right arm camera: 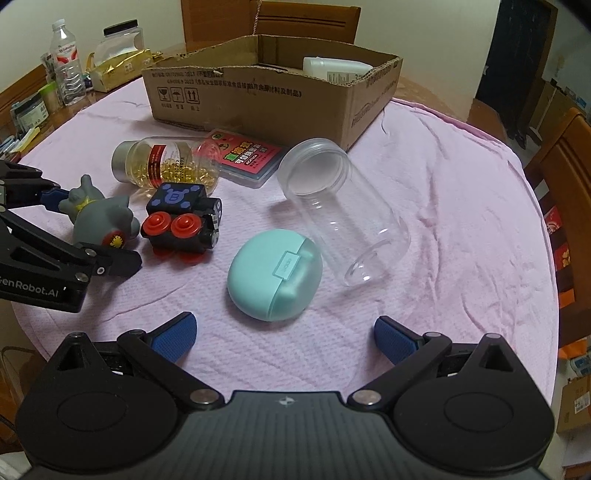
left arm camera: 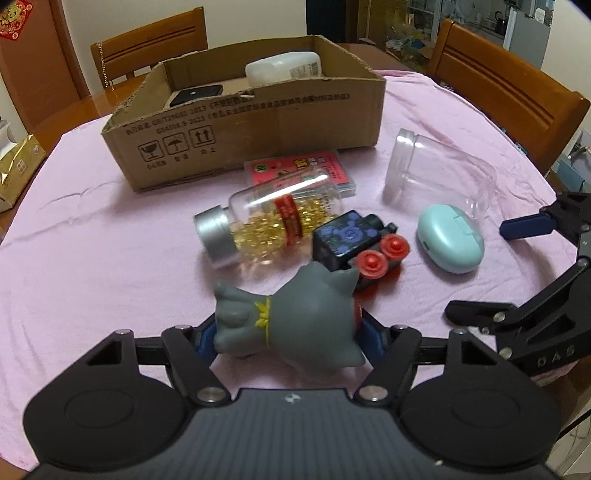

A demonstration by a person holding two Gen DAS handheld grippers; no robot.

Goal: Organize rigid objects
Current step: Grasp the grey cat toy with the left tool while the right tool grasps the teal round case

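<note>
The left gripper (left arm camera: 288,332) is clamped on the grey toy figure (left arm camera: 295,317), whose red mark only the right wrist view shows, while the right gripper (right arm camera: 284,332) gapes wide just short of the teal earbud case (right arm camera: 275,278).

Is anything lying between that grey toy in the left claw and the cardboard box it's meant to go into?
Yes. The left gripper is closed on the grey toy. Between it and the cardboard box lie the black toy block, the capsule bottle on its side and a pink card case.

Round table (right arm camera: 461,206) under pink cloth (left arm camera: 92,258), wooden chairs (left arm camera: 509,88) around, cream wall (right arm camera: 424,22) behind.
</note>
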